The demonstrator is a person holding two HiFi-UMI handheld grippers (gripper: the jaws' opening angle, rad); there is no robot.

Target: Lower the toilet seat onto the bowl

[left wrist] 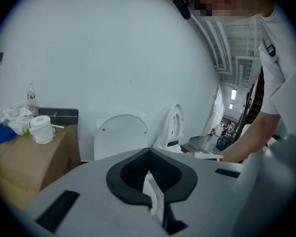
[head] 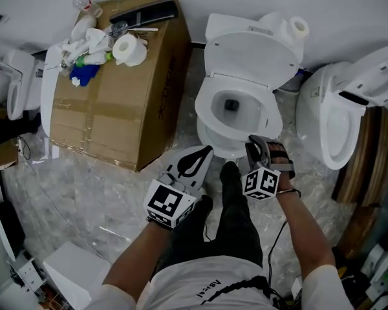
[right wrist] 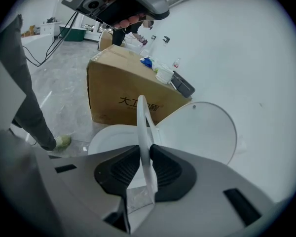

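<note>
The right gripper (right wrist: 143, 157) is clamped on the thin edge of the toilet seat (right wrist: 142, 115), held above the bowl (right wrist: 111, 138). The left gripper (left wrist: 149, 152) is closed, empty. If this narrow grip slips, the seat may slam down.

Count of items on site.

Toilets: three, one far centre (head: 207, 118), one right (head: 323, 115), one at the left edge (head: 16, 86). The centre toilet carries one seat (right wrist: 143, 122) and one lid (head: 249, 57).

Box (head: 110, 108): one, left of centre.

Paper rolls: two, one on the box (head: 129, 49), one on the centre toilet's tank (head: 300, 26).

Also on the box: one bottle (head: 85, 5), one blue cloth (head: 83, 75), one black tray (head: 144, 11).

Grippers: two, left gripper (head: 197, 160) and right gripper (head: 258, 148), with one marker cube each (head: 170, 202) (head: 261, 183).

Persons: one, near.
</note>
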